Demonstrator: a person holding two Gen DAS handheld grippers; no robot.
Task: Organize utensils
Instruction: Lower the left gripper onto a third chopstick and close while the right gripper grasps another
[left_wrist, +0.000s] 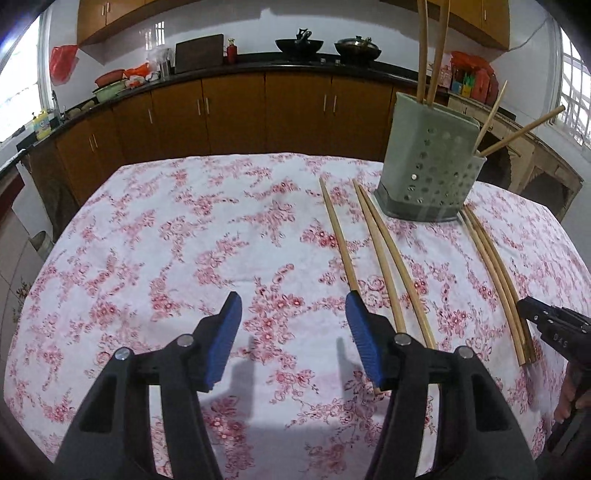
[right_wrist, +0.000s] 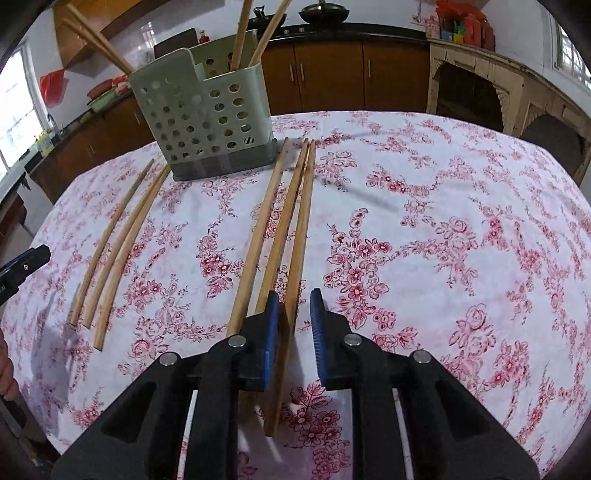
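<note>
Six slender bamboo chopsticks (right_wrist: 258, 236) on floral cloth (right_wrist: 424, 229); left hand-held gripper (left_wrist: 293, 338) spread, right (right_wrist: 294, 341) narrowly parted.

Six bamboo chopsticks (right_wrist: 258, 236) lay flat on the floral cloth in two groups of three, flanking a perforated grey-green holder (right_wrist: 207, 114) standing upright with four more inside.

Chopsticks (right_wrist: 295, 236): matt pale wood. Holder (left_wrist: 430, 168): smooth perforated grey-green plastic. Surface cover (left_wrist: 184, 240): matt floral-printed cloth. Left gripper (left_wrist: 293, 332): matt black plastic, ribbed blue pads (left_wrist: 360, 332), bright metal pins
</note>
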